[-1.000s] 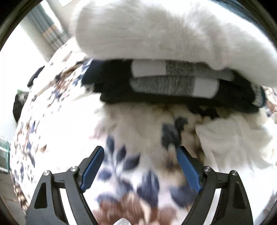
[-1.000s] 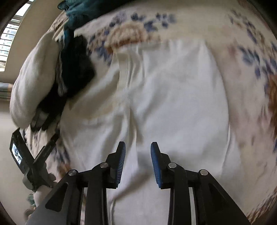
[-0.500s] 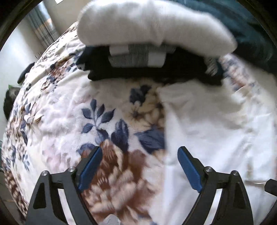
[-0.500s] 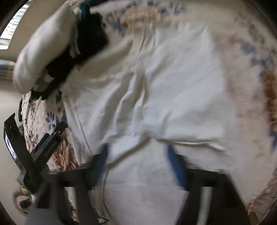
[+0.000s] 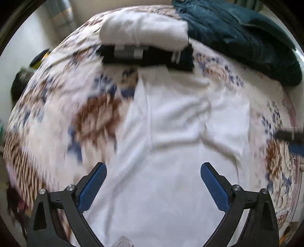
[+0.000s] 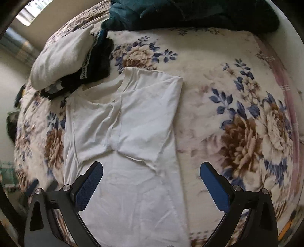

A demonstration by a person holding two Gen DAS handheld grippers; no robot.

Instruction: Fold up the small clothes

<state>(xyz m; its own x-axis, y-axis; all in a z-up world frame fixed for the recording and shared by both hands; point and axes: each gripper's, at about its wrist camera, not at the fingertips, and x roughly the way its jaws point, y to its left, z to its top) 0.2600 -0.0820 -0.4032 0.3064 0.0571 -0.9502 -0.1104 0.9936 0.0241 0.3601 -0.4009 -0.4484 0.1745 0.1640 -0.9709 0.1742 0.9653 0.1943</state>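
A floral blanket [image 6: 218, 79] in cream, brown and blue covers the bed — a dark teal quilt [image 6: 190, 13] lies bunched along its far edge. Striped curtains [image 5: 60, 17] hang against the pale wall [image 5: 17, 49] beyond.

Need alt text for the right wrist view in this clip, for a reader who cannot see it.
A white T-shirt lies on a floral blanket, its sleeves folded in over the body, with the open right gripper above its lower half, holding nothing. A stack of folded clothes sits at upper left, beside dark teal bedding.
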